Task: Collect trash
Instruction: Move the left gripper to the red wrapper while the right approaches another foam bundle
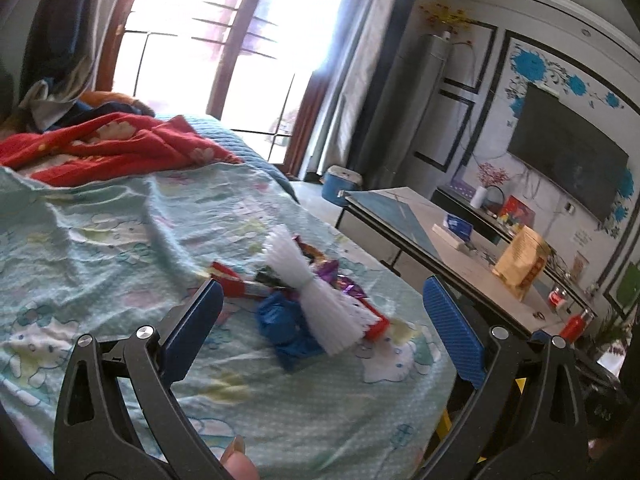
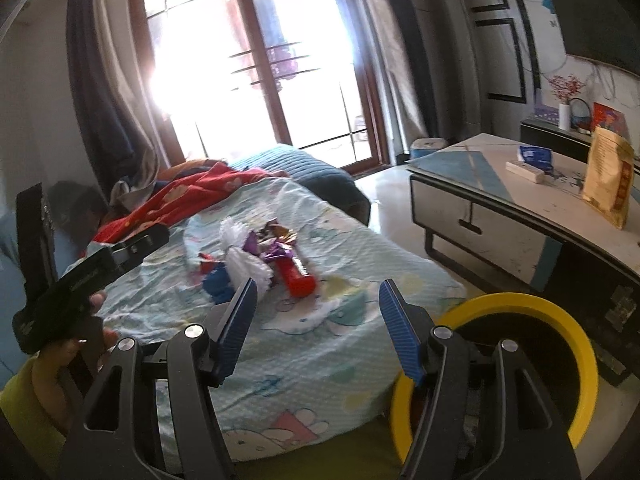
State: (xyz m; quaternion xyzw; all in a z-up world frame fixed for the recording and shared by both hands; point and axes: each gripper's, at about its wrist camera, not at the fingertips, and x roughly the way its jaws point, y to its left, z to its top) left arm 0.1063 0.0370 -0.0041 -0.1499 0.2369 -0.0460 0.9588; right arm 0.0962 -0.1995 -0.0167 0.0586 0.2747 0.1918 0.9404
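Clearly both tongs stand apart and empty, aimed at the litter heaped on the pale-green cartoon-print bed sheet (image 1: 120, 240). The left gripper (image 1: 320, 332) frames the pile in its own view; the right gripper (image 2: 318, 320) sits short of it, with the black bin with a yellow rim (image 2: 576, 360) just beside the bed edge at the right.

Going left to right through the heap: one crumpled blue plastic bag (image 1: 286, 320), one white foam fruit net pinched at its middle (image 1: 316, 300), several shiny purple and brown sweet wrappers (image 2: 276, 240), too tangled to count, and one red tube-like wrapper (image 2: 298, 276).

For a good pick, I would take the nearest loose piece first, close on its bulk and not on the sheet, then lift clear before swinging to the bin.
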